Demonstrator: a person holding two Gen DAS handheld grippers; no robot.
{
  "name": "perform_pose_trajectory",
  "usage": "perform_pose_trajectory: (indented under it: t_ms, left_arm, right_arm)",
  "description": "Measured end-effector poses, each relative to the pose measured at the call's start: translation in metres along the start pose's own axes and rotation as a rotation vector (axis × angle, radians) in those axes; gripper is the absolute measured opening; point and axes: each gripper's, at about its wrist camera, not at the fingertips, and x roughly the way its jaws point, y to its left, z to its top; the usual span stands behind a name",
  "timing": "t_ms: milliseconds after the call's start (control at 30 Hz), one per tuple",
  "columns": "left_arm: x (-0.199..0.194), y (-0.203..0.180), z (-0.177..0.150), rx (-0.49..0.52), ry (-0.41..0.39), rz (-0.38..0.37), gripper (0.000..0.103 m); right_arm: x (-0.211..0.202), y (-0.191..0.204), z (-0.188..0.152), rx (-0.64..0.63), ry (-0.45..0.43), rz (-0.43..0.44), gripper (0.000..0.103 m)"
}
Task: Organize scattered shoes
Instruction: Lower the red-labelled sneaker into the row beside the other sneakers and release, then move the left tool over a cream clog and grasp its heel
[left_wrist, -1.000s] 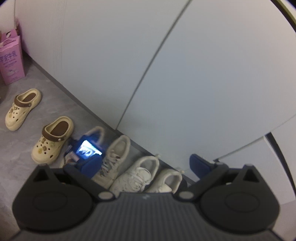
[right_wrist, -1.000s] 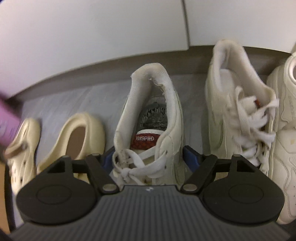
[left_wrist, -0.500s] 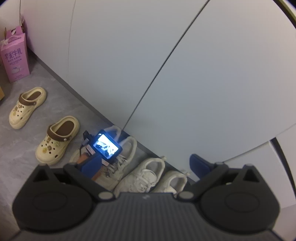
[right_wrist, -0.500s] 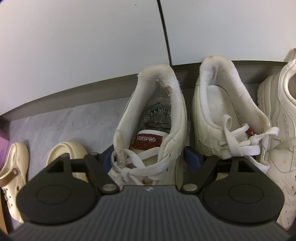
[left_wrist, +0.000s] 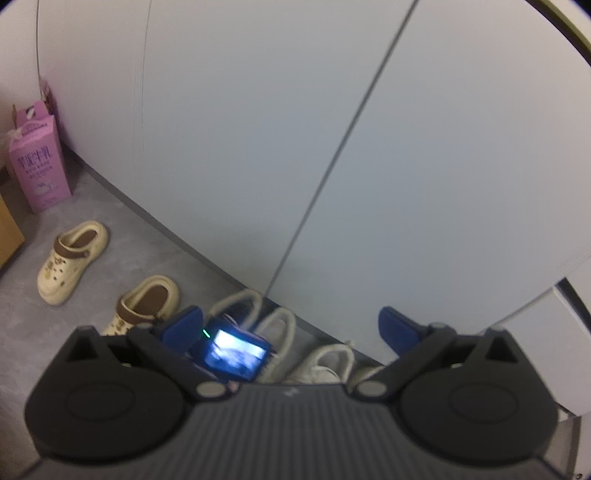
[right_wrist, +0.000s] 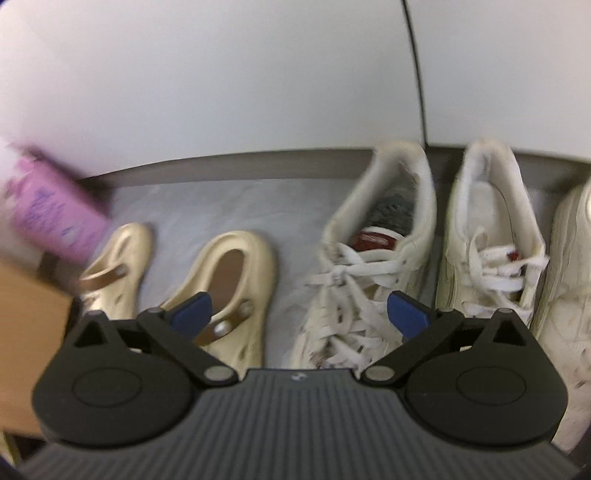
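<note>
the right gripper (right_wrist: 299, 314) hangs with jaws spread and empty above the laced sneaker (right_wrist: 373, 258) — heel to the wall beside its mate (right_wrist: 491, 251), apparently lined up — while the left gripper (left_wrist: 291, 328) hangs wide too.

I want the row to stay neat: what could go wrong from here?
The right gripper is open just above the sneaker; its loose laces lie between the jaws and might snag as it moves. The two clogs sit apart from each other and from the sneakers, so nudging one closer might knock its neighbour askew.
</note>
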Motion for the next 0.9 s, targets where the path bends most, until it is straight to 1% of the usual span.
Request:
perform_pose_trajectory:
  t_ms: [67, 133, 167, 267, 300, 367, 467, 500, 567, 667, 733, 800, 900]
  left_arm:
    - [0.0, 0.009, 0.004, -0.013, -0.007, 0.023, 0.103]
    - [0.0, 0.018, 0.009, -0.037, -0.015, 0.03, 0.103]
    - [0.0, 0.021, 0.011, -0.045, -0.017, 0.035, 0.103]
    - [0.002, 0.029, 0.017, -0.054, -0.036, 0.065, 0.103]
    - [0.003, 0.03, 0.019, -0.049, -0.041, 0.076, 0.103]
    - [0.004, 0.03, 0.022, -0.038, -0.056, 0.11, 0.103]
    - [-0.001, 0.014, 0.025, 0.016, -0.12, 0.186, 0.103]
    - [-0.004, 0.003, 0.024, 0.051, -0.138, 0.201, 0.103]
    - [-0.01, -0.017, 0.023, 0.107, -0.166, 0.224, 0.103]
    - [-0.01, -0.042, 0.013, 0.132, -0.16, 0.199, 0.103]
    - [-0.008, -0.045, 0.0, 0.128, -0.157, 0.182, 0.103]
    - [-0.004, -0.044, -0.016, 0.127, -0.148, 0.169, 0.103]
    - [0.003, -0.034, -0.033, 0.131, -0.108, 0.226, 0.103]
  right_arm:
    - [-0.018, -0.004, 0.004, -0.045, 0.034, 0.03, 0.103]
    - [-0.036, -0.01, 0.008, -0.077, 0.073, 0.054, 0.103]
    - [-0.052, -0.016, 0.011, -0.096, 0.095, 0.063, 0.103]
    - [-0.09, -0.025, 0.02, -0.158, 0.103, 0.08, 0.103]
    - [-0.097, -0.024, 0.021, -0.179, 0.102, 0.085, 0.103]
    - [-0.131, -0.032, 0.024, -0.261, 0.1, 0.092, 0.103]
    - [-0.162, -0.046, 0.022, -0.272, 0.11, 0.121, 0.103]
    - [-0.164, -0.048, 0.021, -0.27, 0.11, 0.128, 0.103]
    - [-0.182, -0.057, 0.019, -0.276, 0.108, 0.163, 0.103]
    - [-0.197, -0.066, 0.015, -0.308, 0.102, 0.187, 0.103]
    - [-0.209, -0.076, 0.012, -0.337, 0.106, 0.195, 0.103]
    - [-0.216, -0.084, 0.01, -0.364, 0.132, 0.188, 0.103]
    - [-0.236, -0.098, 0.006, -0.454, 0.184, 0.13, 0.103]
